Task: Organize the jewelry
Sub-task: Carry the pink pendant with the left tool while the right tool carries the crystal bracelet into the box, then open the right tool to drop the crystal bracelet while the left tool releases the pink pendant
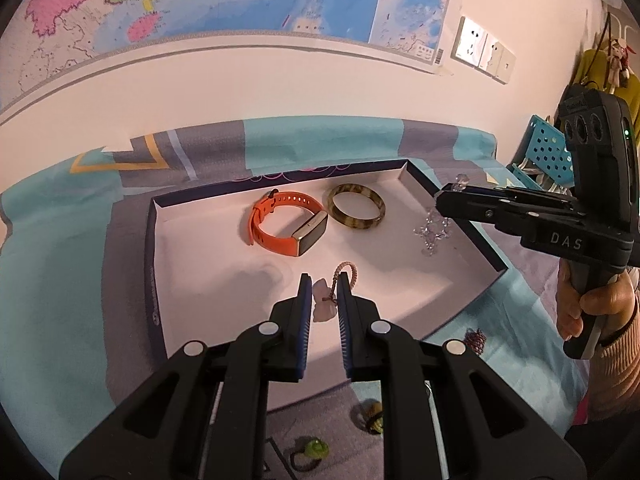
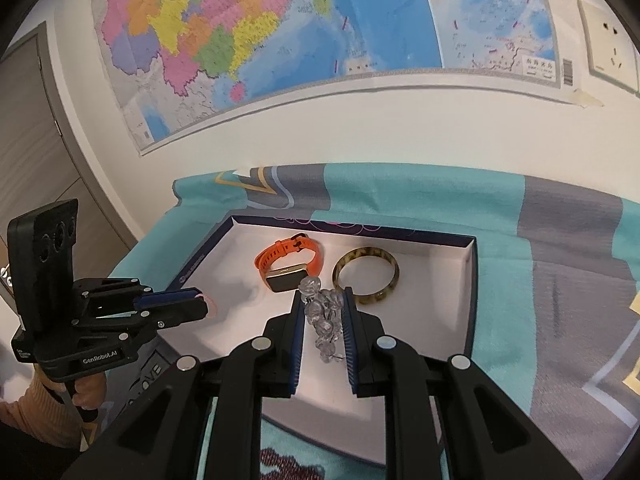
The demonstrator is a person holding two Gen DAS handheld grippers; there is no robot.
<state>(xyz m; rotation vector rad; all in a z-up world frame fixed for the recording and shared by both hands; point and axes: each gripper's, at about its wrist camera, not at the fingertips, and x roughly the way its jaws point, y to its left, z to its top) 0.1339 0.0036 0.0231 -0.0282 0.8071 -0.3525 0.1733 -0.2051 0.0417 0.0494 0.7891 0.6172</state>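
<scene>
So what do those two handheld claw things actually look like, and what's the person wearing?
Both the left gripper and right gripper are black plastic, with blue ribbed pads and round silver pivot pins. White lettering marks their sides, and each carries a black camera block. The sleeve is ribbed orange knit.

A big map with many colors hangs on the white wall. White sockets sit on the wall beside it. A cloth in blue-green and gray covers the table. A gray door stands on one side. A blue basket with holes is on the other side.
</scene>
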